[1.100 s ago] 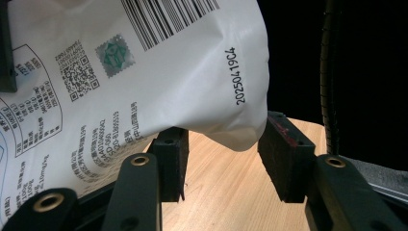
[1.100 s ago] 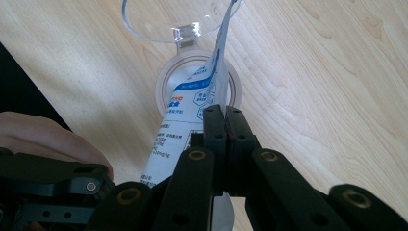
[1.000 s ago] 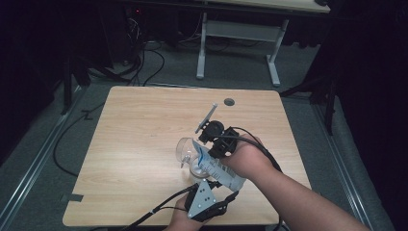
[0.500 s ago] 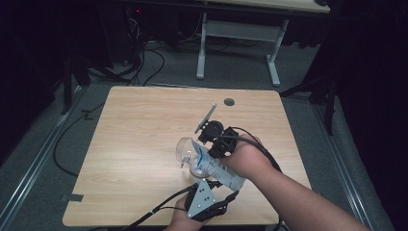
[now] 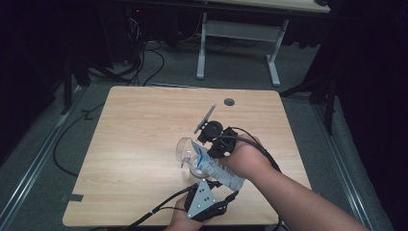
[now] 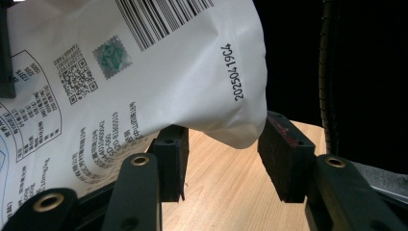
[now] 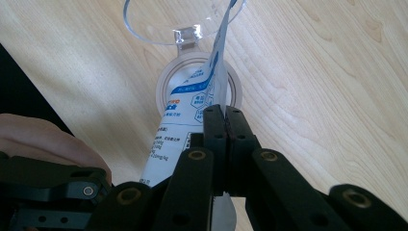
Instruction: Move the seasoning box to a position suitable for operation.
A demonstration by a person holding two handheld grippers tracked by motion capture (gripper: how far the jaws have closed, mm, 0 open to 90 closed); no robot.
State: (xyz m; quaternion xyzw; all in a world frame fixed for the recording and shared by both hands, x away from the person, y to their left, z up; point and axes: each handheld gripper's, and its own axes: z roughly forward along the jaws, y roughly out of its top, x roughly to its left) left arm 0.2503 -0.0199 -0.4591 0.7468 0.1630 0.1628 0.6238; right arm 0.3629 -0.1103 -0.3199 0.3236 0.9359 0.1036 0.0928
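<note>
A white and blue pouch (image 5: 219, 168) slants over a small clear jar (image 5: 188, 155) near the table's front edge. In the right gripper view the jar (image 7: 192, 79) is seen from above, its flip lid (image 7: 175, 21) open. My right gripper (image 7: 225, 126) is shut on the pouch's thin upper edge (image 7: 214, 72), which reaches over the jar's mouth. From the high view the right gripper (image 5: 204, 150) comes in from the right. My left gripper (image 5: 210, 185) sits below the pouch's lower end. Its jaws (image 6: 226, 159) stand apart, with the pouch's bottom corner (image 6: 231, 120) at their tips and bare wood between the pads.
The wooden table (image 5: 144, 125) has a round cable hole (image 5: 229, 101) near its far edge. A second desk's white legs (image 5: 202, 48) stand behind it. Cables (image 5: 144, 62) lie on the dark floor at the left. The right forearm (image 5: 298, 202) crosses the table's front right corner.
</note>
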